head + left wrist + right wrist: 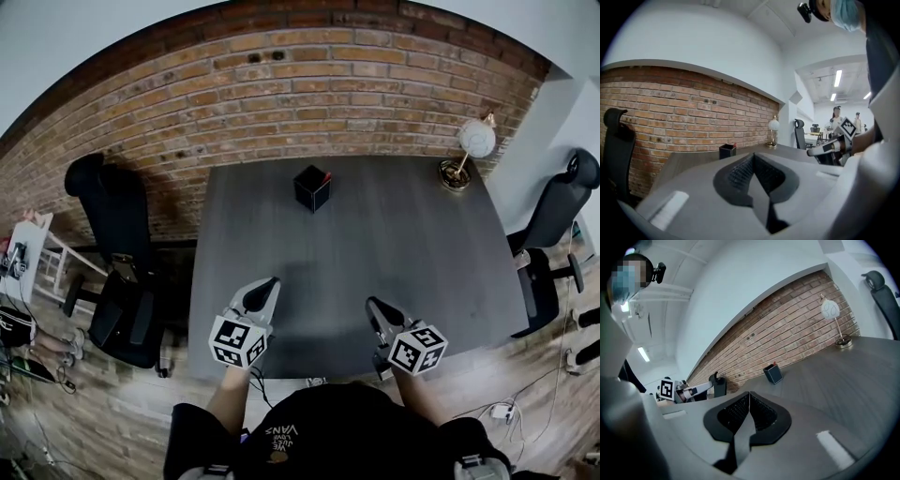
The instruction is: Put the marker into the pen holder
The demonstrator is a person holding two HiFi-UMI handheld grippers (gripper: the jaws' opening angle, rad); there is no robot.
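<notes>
A black square pen holder (312, 187) stands at the far middle of the dark grey table (412, 262); a red marker tip shows at its rim. The holder is also in the left gripper view (727, 151) and the right gripper view (774, 374), with the red tip poking out. My left gripper (271, 282) hovers over the table's near edge, jaws shut with nothing between them. My right gripper (373, 303) is beside it, also shut and empty. Both are far from the holder.
A white globe lamp (472, 148) on a brass base sits at the table's far right corner. A brick wall (309, 84) runs behind the table. Black office chairs stand at the left (117, 253) and right (553, 225).
</notes>
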